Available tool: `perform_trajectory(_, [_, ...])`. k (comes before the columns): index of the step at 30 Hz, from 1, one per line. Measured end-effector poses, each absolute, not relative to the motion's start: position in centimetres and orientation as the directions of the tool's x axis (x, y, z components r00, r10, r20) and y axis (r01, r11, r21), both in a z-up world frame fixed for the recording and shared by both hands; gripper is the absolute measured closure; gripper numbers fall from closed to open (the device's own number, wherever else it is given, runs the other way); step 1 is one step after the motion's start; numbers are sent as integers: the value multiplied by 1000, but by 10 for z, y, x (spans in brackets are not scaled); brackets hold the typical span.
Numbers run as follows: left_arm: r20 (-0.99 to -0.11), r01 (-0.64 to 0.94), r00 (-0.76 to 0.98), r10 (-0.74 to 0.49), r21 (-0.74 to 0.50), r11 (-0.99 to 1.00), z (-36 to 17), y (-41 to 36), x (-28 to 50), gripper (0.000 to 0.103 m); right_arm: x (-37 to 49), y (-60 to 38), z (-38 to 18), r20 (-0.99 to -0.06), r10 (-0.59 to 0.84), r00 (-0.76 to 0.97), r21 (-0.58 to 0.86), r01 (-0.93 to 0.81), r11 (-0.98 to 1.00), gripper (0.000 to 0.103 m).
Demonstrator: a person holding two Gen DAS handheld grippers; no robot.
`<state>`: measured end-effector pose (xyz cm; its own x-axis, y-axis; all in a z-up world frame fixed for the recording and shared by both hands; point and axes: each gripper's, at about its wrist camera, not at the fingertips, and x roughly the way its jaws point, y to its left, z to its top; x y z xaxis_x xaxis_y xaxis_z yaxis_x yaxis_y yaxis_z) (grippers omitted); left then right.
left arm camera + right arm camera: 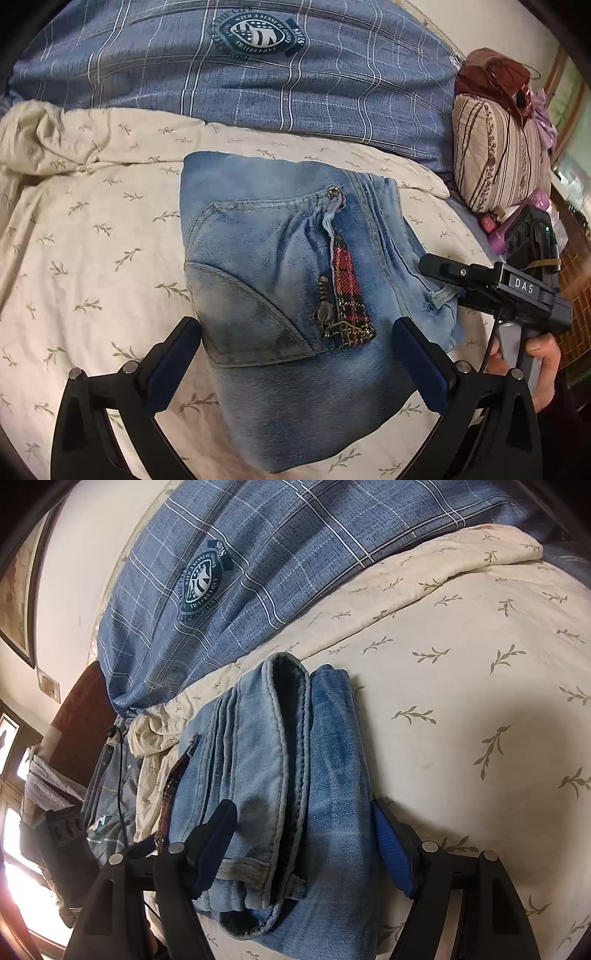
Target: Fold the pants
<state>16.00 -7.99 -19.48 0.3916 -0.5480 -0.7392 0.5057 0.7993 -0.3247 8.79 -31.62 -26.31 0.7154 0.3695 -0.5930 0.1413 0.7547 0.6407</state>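
Light blue jeans (280, 258) lie folded into a compact stack on a cream leaf-print sheet (92, 229), with a pocket, a zipper and a red plaid patch (349, 291) on top. My left gripper (297, 323) is open, and its fingers straddle the near end of the stack from above. My right gripper (443, 280), held by a hand (543, 354), sits at the stack's right edge. In the right wrist view the jeans (325, 760) show their layered edge. The right gripper (303, 806) stands open around that stack, one finger over the top face and the blue pad (391, 849) by the sheet.
A blue plaid duvet (258, 81) with a round badge is heaped behind the jeans. A striped pillow (498, 158) with a dark red bag (491, 74) on it stands at the right, beside purple items. A window (11, 812) and a cable (118, 775) are left of the bed.
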Motion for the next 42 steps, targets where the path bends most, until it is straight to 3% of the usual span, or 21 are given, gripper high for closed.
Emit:
perform_trajectory(2, [-737, 504, 388, -553, -332, 797, -196, -80, 161, 7, 89, -315, -262, -592, 371, 715, 635, 131, 761, 27])
perform_trajectory(9, [-721, 504, 409, -559, -332, 797, -196, -82, 160, 20, 91, -299, -255, -609, 345, 715, 576, 99, 812, 52])
perform_trajectory(16, [-718, 492, 412, -560, -342, 801, -197, -81, 162, 20, 94, -299, -260, -608, 357, 710, 593, 106, 798, 53])
perform_trajectory(26, [-713, 505, 472, -518, -263, 822, -204, -87, 154, 14, 87, -306, -271, -555, 391, 734, 662, 105, 743, 50])
perform_trajectory(29, [-722, 475, 481, -497, -262, 840, -211, -83, 158, 0, 88, -305, -271, -556, 391, 733, 660, 105, 744, 51])
perform_trajectory(32, [-735, 440, 424, -529, -343, 830, -221, -79, 169, 0, 88, -303, -269, -579, 369, 727, 629, 111, 769, 54])
perform_trajectory(35, [-731, 457, 451, -512, -303, 836, -218, -83, 166, 0, 90, -302, -266, -590, 365, 720, 615, 109, 781, 55])
perform_trajectory(42, [-689, 520, 517, -508, -219, 826, -199, -92, 149, 34, 88, -291, -257, -605, 316, 731, 542, 87, 836, 60])
